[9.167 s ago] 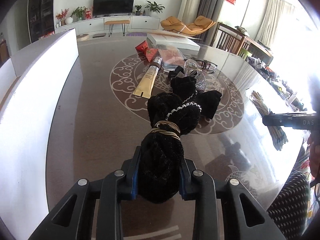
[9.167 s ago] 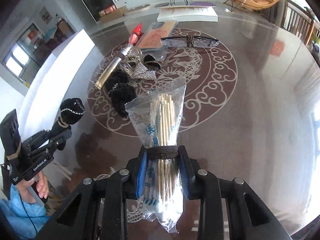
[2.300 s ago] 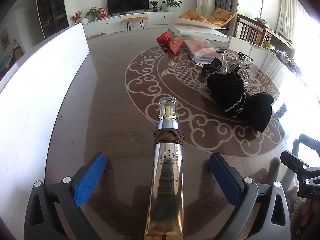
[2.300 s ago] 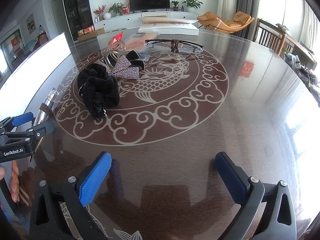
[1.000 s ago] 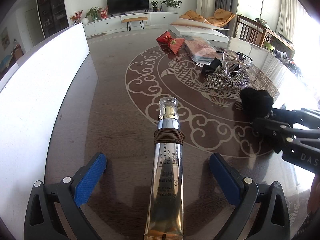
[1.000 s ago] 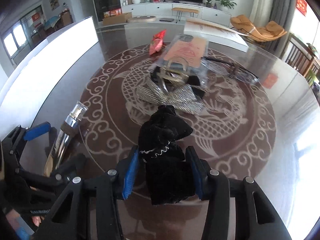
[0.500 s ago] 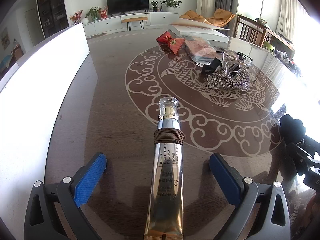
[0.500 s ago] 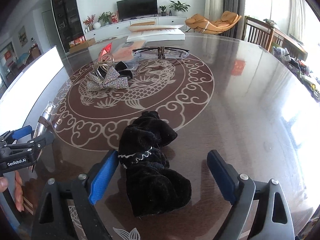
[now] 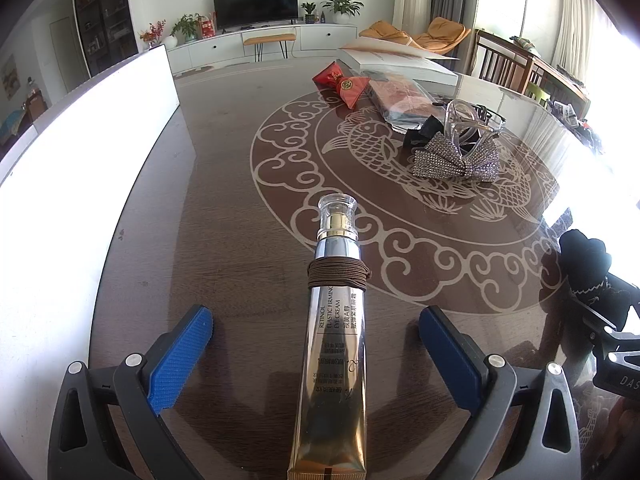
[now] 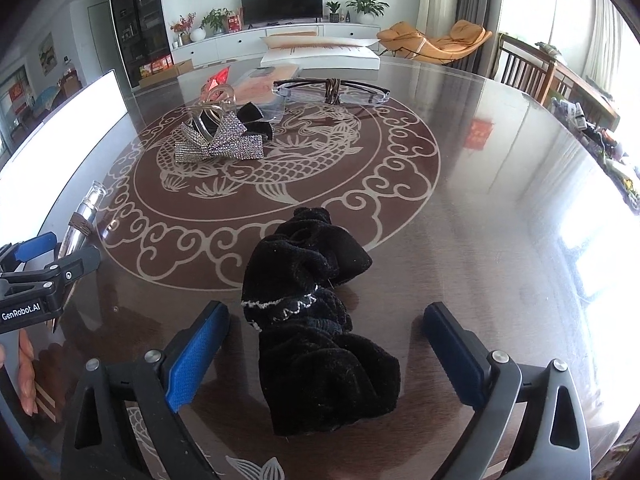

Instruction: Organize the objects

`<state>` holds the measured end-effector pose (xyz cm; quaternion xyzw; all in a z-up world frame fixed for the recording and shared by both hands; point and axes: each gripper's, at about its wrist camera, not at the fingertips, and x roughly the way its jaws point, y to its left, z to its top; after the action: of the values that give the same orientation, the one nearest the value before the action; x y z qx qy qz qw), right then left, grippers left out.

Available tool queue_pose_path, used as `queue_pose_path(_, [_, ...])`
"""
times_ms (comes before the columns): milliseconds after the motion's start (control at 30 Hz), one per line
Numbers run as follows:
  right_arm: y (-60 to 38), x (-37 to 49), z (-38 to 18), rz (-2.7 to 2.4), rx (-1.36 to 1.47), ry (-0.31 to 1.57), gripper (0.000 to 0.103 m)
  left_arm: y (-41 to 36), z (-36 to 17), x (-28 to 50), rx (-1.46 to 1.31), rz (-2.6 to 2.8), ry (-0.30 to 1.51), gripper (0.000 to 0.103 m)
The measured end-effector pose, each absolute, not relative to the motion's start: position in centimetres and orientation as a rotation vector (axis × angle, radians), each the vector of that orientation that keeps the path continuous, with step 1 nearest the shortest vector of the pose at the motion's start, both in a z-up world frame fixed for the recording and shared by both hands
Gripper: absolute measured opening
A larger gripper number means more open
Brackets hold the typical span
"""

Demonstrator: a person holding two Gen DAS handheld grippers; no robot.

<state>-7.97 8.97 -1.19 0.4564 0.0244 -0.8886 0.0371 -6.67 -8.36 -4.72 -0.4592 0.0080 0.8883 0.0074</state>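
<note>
Both hand-held grippers stand with their blue-padded fingers spread wide apart, each straddling an object that lies flat on the dark table without touching it. Between the fingers of the left gripper lies the gold eye cream tube, its crimped end near the camera and its clear cap pointing far, toward the carp medallion inlaid in the tabletop; a brown hair tie is wound around the tube just below the silver neck. Neither pad touches the tube — bare table shows on both sides.

Between the fingers of the right gripper lies the black velvet scrunchie bundle with its white zigzag trim, closer to the left pad than to the right one, its far end reaching the medallion's scrolled border.

Farther off, on the left half of the medallion, sit a rhinestone bow and a clear hair claw resting against it. Beyond them lie a pair of glasses bound with a tie, a clear packet and a red pouch.
</note>
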Motion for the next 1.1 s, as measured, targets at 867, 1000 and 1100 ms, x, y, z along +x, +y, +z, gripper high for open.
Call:
queue_pose_path(867, [8.84, -8.04, -1.33, -2.716, 1.408, 0.084, 0.103, -8.35, -4.73, -6.7, -1.436, 2.778, 0.025, 0.103])
queue_pose_path(1000, [8.84, -8.04, -1.32, -2.716, 1.408, 0.084, 0.103, -8.35, -4.73, -6.7, -1.436, 2.778, 0.025, 0.103])
queue_pose_path(1100, [8.83, -8.04, -1.33, -2.716, 1.408, 0.084, 0.103, -8.34, -4.73, -6.7, -1.436, 2.778, 0.025, 0.103])
